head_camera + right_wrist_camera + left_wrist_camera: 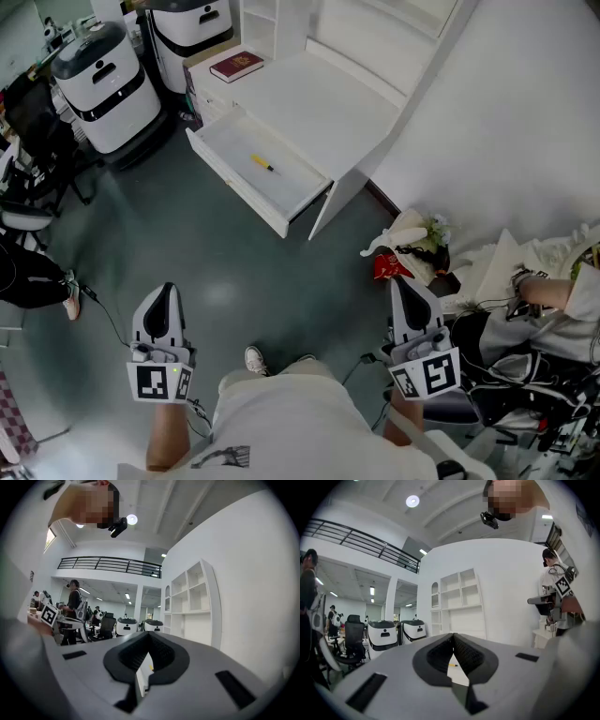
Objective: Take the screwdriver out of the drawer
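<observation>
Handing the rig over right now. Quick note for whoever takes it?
Grippers: left gripper shut and empty; right gripper shut and empty. Both are held low, well short of the desk.
Things: the drawer is open, and the yellow screwdriver lies inside it, untouched.
Done: nothing beyond the open drawer.
Left: step in, open one gripper, close on the screwdriver, lift it out.

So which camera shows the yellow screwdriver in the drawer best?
The head view: the screwdriver lies whole in the open drawer, seen from above. Each gripper view catches only a small yellow sliver of it, far off, past its own jaws.
</observation>
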Motion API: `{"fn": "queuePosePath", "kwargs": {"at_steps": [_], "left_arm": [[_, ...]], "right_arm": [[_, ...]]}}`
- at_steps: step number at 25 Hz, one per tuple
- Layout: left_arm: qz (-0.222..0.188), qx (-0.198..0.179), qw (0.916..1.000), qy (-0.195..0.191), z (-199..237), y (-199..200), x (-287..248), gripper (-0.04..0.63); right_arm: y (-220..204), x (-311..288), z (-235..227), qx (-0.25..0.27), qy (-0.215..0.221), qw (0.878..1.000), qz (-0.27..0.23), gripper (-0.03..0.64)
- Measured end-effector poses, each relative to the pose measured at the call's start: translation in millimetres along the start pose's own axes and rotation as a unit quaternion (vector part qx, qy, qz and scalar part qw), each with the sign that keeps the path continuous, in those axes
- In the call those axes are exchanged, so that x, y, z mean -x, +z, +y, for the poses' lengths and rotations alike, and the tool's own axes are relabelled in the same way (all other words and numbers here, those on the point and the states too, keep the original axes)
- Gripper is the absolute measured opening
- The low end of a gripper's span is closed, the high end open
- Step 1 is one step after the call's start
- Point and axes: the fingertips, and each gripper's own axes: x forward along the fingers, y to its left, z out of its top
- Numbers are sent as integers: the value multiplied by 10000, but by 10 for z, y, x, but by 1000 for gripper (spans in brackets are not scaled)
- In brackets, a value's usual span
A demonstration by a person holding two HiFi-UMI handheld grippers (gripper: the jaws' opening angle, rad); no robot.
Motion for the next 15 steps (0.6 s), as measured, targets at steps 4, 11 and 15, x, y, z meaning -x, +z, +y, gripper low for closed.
{"fn": "queuePosePath", "kwargs": {"at_steps": [4, 11, 15], "left_arm": [[-172, -52, 9998, 131, -11, 208, 244, 15], [-335, -118, 9991, 244, 36, 393, 535, 17], [-386, -113, 9988, 271, -21, 458, 587, 17]], "right_arm": [[76, 181, 138, -18, 61, 10000, -68, 8], [179, 326, 321, -24, 142, 9997, -221, 8], [226, 414, 367, 34, 199, 9995, -258, 8]]}}
